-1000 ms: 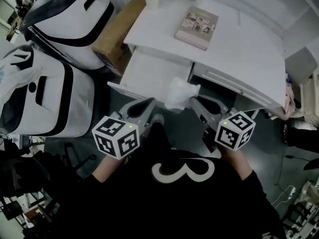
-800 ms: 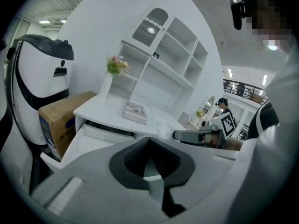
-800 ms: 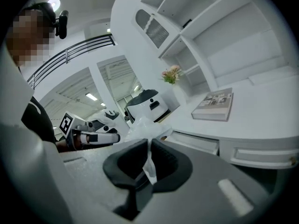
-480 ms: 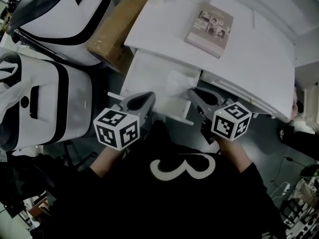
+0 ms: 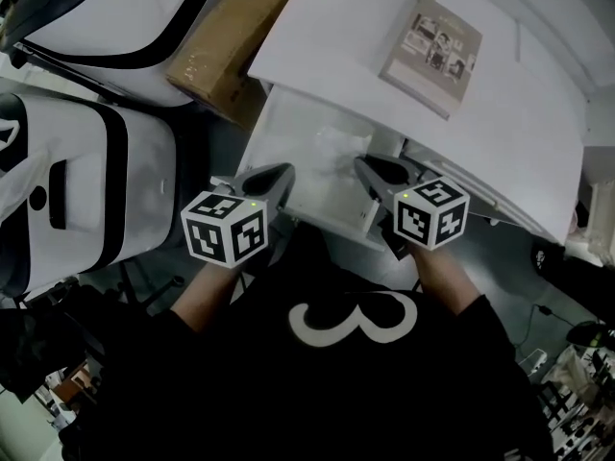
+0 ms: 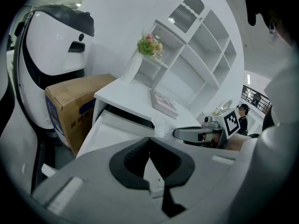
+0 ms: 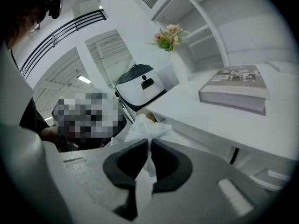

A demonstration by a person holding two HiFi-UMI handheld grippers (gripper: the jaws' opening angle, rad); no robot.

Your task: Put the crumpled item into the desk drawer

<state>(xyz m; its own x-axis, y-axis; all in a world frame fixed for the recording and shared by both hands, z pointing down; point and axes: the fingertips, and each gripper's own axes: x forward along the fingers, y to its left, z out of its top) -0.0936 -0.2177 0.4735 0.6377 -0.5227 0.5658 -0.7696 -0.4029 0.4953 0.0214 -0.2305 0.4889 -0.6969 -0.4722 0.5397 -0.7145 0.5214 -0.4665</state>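
One crumpled item (image 7: 148, 127) (in right gripper (image 5: 363, 166)), one drawer (image 5: 298, 185).

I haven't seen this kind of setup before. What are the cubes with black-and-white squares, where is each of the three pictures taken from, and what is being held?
There is no robot here. A person holds a two-jaw hand-held gripper in each hand, and the patterned cube on each is part of it. One picture comes from a camera on the person's head, looking down at the left hand-held gripper and the right hand-held gripper. The other two come from cameras riding on each gripper, looking along its jaws. A book lies on the desk. The desk's drawer is open, and a cardboard box stands beside it. The right jaws are clamped on a crumpled white item, held over the drawer. The left jaws are together and empty.
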